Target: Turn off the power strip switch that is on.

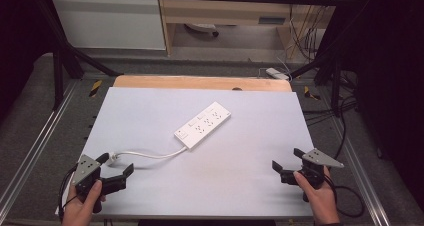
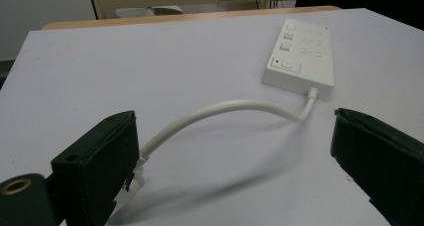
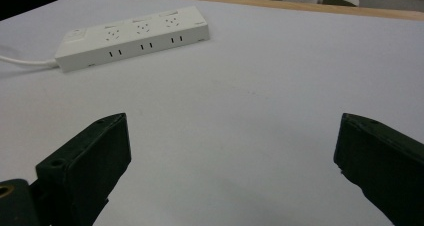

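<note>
A white power strip (image 1: 202, 124) lies at an angle near the middle of a pale table (image 1: 150, 106), its white cable (image 1: 150, 154) curving away toward the near left corner, where the plug (image 1: 113, 157) rests just beside the left gripper (image 1: 118, 170). From the high view both hand-held tools sit low at the table's near edge — the left gripper at the left corner, the right gripper (image 1: 286, 161) well apart at the right — each gripped by a hand (image 1: 82, 206) coming in from below. The left gripper view brings what the overhead picture cannot: the cable (image 2: 220, 113) arching up off the surface between two widely parted jaws, the plug end partly hidden behind the left jaw, and a small red dot beside the switch on the strip's (image 2: 302, 53) near end. The right gripper view shows the strip (image 3: 132, 36) from the side, with its three socket groups and front slots plain, far off at upper left — and its own jaws spread wide over bare table, holding nothing. Neither tool has hold of anything.
</note>
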The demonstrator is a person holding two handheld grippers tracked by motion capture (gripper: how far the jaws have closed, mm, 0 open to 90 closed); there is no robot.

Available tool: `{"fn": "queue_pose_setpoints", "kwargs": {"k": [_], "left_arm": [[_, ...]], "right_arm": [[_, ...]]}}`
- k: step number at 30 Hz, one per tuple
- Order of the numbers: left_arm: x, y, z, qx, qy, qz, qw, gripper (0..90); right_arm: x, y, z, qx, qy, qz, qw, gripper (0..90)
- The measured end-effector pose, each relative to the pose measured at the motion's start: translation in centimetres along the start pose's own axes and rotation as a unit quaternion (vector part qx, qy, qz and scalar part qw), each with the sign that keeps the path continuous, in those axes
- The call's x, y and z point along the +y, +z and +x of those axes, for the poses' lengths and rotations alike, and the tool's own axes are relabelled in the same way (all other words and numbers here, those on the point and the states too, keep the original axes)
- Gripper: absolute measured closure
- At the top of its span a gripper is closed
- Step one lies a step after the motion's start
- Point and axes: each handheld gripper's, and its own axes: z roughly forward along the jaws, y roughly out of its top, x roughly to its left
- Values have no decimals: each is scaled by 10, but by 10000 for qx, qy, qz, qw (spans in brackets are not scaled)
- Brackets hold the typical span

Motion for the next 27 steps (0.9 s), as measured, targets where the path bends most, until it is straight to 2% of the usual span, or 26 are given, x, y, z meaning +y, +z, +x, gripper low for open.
{"fn": "queue_pose_setpoints", "kwargs": {"k": [11, 18, 27], "left_arm": [[0, 0, 0, -3, 29, 6, 10000, 52], [-1, 1, 0, -8, 45, 22, 10000, 52], [-1, 2, -1, -44, 78, 73, 9999, 52]], "right_arm": [[5, -1, 6, 147, 61, -155, 9998, 29], [13, -1, 11, 104, 75, -233, 9996, 34], [26, 2, 18, 143, 21, -158, 9998, 31]]}}
